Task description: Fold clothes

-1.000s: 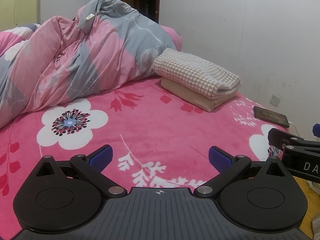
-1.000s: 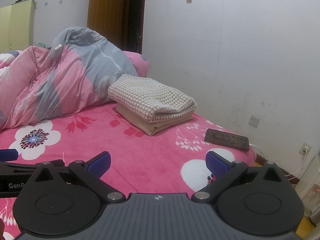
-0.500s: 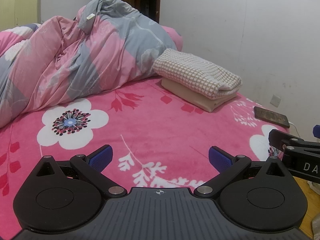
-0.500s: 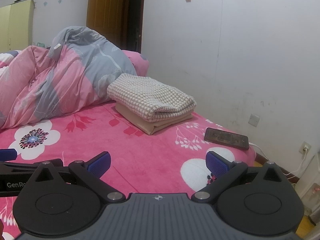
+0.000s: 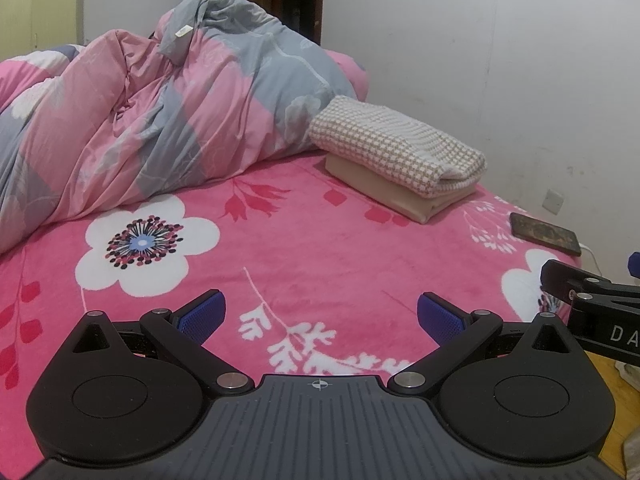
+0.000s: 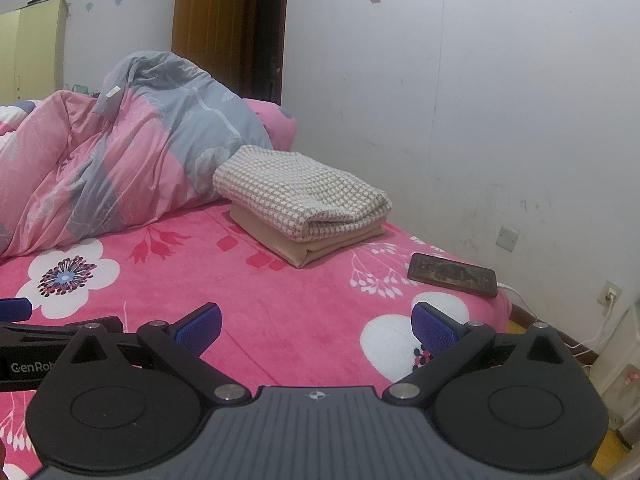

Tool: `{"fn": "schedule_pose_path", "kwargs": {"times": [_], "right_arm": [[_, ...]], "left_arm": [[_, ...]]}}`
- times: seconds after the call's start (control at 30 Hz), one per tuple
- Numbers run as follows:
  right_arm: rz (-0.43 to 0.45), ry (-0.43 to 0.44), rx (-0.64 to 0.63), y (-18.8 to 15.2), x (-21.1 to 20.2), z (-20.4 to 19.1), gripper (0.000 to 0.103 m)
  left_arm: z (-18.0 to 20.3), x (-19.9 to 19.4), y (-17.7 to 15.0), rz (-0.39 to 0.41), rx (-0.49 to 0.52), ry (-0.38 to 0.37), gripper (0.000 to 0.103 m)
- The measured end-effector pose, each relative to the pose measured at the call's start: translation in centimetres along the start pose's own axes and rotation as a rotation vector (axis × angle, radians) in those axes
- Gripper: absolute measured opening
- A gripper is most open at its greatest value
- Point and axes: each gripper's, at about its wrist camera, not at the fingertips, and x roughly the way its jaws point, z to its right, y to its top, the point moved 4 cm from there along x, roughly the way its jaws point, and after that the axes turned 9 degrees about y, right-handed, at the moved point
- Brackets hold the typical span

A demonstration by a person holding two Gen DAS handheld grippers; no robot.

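Up close in both wrist views, a black two-finger gripper with blue ribbed pads fills the lower part of the picture, and beyond it spreads a bed covered by a bright pink fleece blanket (image 5: 320,248) printed with large white flowers. The left gripper (image 5: 319,312) has its fingers spread wide apart with nothing between them, hovering over the near edge of the blanket. The right gripper (image 6: 316,322) is likewise spread wide and empty, and it hangs just beside the left one, whose black body shows at the left edge of the right wrist view. Farther back on the bed, towards the right and near the white wall (image 6: 480,100), sits a neat stack of two folded clothes: a cream and brown waffle-checked knitted garment (image 5: 394,144) lies on top of a plain beige folded garment (image 5: 384,190). The stack is well apart from both grippers. Touching or just behind its far end rises a crumpled pink and grey floral quilt (image 5: 160,120), heaped across the left and back of the bed. Near the bed's right edge, closer than the stack, a dark rectangular phone (image 6: 452,275) lies flat, with a white cable at its far end. Behind the quilt stands a brown wooden door (image 6: 208,24).
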Motion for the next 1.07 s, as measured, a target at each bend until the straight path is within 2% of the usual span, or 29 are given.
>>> {"fn": "schedule_pose_path", "kwargs": {"times": [1.07], "right_arm": [[-0.009, -0.003, 0.002, -0.23, 0.26, -0.05, 0.103]], "left_arm": [[-0.47, 0.25, -0.27, -0.008, -0.007, 0.014, 0.103]]}}
